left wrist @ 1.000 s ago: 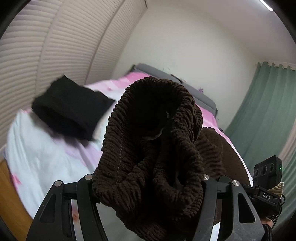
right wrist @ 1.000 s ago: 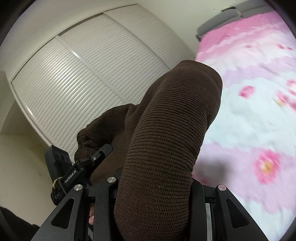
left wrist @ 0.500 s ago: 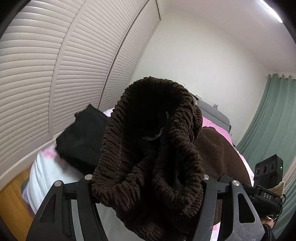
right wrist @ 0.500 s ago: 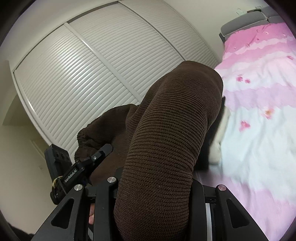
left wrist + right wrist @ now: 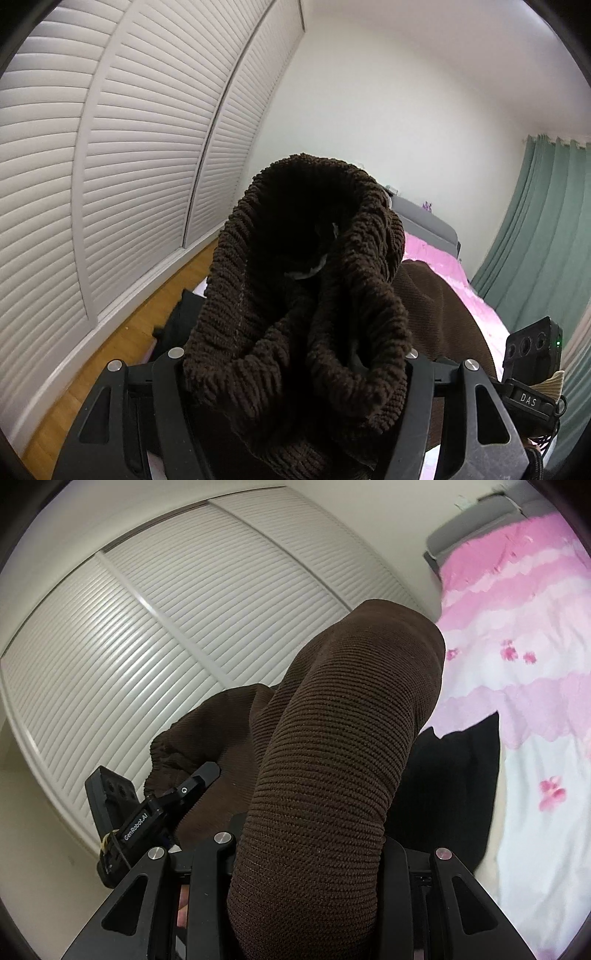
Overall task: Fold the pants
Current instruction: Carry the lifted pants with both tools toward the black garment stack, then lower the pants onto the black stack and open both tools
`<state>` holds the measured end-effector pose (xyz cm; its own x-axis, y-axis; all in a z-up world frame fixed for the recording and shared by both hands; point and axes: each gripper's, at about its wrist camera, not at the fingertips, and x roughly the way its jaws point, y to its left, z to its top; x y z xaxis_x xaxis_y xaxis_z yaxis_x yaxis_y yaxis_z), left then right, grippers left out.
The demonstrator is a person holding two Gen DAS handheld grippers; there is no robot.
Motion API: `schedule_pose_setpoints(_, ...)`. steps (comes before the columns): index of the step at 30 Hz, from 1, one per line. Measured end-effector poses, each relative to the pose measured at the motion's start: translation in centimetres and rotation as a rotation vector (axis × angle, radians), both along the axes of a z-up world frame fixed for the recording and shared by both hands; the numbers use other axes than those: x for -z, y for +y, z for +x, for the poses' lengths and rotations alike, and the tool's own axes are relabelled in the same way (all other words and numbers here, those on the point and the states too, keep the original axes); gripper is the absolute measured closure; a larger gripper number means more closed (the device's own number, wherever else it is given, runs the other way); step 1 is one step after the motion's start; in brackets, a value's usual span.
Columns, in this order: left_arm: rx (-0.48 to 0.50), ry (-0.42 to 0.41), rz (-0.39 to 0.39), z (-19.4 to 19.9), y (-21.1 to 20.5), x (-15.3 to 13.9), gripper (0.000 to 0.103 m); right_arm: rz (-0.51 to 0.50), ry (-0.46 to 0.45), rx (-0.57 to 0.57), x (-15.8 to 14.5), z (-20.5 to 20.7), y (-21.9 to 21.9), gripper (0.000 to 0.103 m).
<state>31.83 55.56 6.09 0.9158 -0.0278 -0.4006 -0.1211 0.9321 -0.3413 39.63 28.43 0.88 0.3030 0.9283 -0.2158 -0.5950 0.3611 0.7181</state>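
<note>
The dark brown ribbed knit pants (image 5: 303,295) are held up in the air between both grippers. My left gripper (image 5: 295,373) is shut on a bunched, gathered end of the pants, which fills the middle of the left wrist view. My right gripper (image 5: 306,864) is shut on a smooth folded part of the pants (image 5: 343,746), which bulges up over its fingers. The left gripper shows at the lower left of the right wrist view (image 5: 155,812), with brown cloth stretched to it. Fingertips of both grippers are hidden by cloth.
A folded black garment (image 5: 454,775) lies on the bed with the pink and white floral cover (image 5: 535,664). White slatted closet doors (image 5: 110,166) stand to the left over a wooden floor (image 5: 122,339). Green curtains (image 5: 535,240) hang at the right.
Both grippers have swung up and towards the closet with the pants still clamped. The black garment has slid lower in the left view and has come into the right view.
</note>
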Motion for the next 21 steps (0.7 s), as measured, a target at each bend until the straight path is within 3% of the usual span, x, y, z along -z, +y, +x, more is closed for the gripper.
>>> schedule_pose_setpoints(5,0.029,0.035,-0.042,2.2,2.1,4.3,0.038,-0.032,0.06,0.047,3.4,1.4,2.9,0.068)
schedule_pose_setpoints(9,0.014,0.109,-0.105,3.7,3.6,9.6,0.038,-0.087,0.164,0.053,8.4,2.3,4.3,0.067)
schedule_pose_setpoints(12,-0.002,0.132,-0.111,4.2,3.9,12.4,0.035,-0.127,0.19,0.059,11.1,2.5,4.8,0.065)
schedule_pose_setpoints(16,-0.039,0.141,-0.102,5.5,4.1,14.1,0.028,-0.17,0.196,0.056,12.7,4.1,6.2,0.063)
schedule_pose_setpoints(21,-0.08,0.154,-0.126,6.6,4.7,15.5,0.015,-0.186,0.176,0.03,12.5,4.0,6.8,0.057)
